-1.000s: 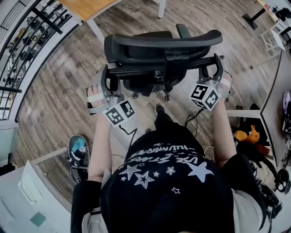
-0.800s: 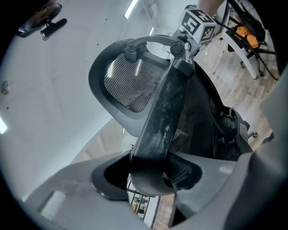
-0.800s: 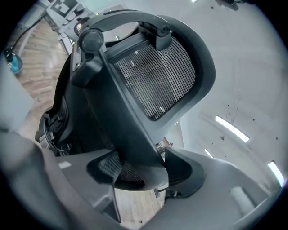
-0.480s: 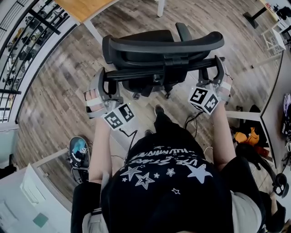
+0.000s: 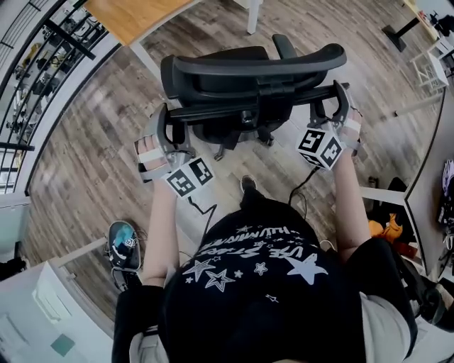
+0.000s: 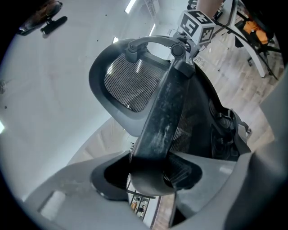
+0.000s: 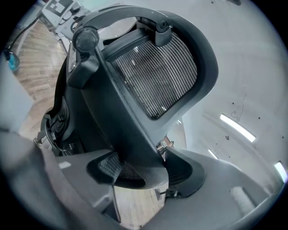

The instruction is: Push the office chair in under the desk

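Your left gripper [image 5: 168,127] and right gripper [image 5: 340,105] each pinch one side of the chair [image 5: 248,71] back; grips unchanged from a second ago; chair has rolled nearer the desk [image 5: 131,18], more of its wooden corner showing; not under it yet.

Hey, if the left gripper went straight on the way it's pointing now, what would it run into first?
The black mesh-backed office chair: the left gripper is clamped on its backrest frame edge, so there's no free travel. Going on would likely just push the chair ahead.
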`<state>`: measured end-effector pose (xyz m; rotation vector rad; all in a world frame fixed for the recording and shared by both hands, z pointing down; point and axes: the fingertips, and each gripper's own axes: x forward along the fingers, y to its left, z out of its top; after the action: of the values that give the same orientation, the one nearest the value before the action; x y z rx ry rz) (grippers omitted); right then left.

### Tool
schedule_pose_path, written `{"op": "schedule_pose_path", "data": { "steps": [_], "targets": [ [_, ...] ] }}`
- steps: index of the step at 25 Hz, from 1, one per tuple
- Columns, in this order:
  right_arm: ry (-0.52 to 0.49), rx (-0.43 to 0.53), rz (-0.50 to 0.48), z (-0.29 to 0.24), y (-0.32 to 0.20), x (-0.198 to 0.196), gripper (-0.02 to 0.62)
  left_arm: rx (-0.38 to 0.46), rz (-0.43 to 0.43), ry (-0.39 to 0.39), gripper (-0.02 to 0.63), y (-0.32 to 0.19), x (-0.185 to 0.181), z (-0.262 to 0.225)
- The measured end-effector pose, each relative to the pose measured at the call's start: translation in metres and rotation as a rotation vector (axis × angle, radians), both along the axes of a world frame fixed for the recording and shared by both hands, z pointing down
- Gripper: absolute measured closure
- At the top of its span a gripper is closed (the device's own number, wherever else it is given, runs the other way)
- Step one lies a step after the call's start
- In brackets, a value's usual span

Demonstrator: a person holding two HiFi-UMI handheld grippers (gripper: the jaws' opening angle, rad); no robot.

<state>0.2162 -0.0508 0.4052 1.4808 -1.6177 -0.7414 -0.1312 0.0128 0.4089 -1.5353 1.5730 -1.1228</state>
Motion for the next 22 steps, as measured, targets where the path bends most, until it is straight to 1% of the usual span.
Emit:
{"op": "schedule_pose_path", "data": {
  "steps": [6, 8, 14, 18, 22],
  "targets": [
    [0.003, 0.019, -0.008, -0.001, -0.004, -0.004, 0.310, 0.022, -0.009, -0.008, 0.382, 0.004, -0.002, 0.002],
    [0.002, 0.027, -0.014, -0.002, -0.012, -0.005, 0.311, 0.025, -0.018, -0.006, 0.382, -0.002, -0.003, 0.001],
    [0.009, 0.000, -0.014, 0.001, -0.087, -0.008, 0.311, 0.004, -0.047, -0.004, 0.382, -0.073, -0.007, 0.000],
    [0.011, 0.002, -0.033, -0.002, -0.119, -0.016, 0.311, 0.006, -0.072, 0.004, 0.382, -0.100, -0.014, -0.001],
    [0.016, -0.011, -0.046, -0.001, -0.151, -0.023, 0.311, 0.008, -0.076, -0.001, 0.380, -0.126, -0.019, -0.002]
  ]
}}
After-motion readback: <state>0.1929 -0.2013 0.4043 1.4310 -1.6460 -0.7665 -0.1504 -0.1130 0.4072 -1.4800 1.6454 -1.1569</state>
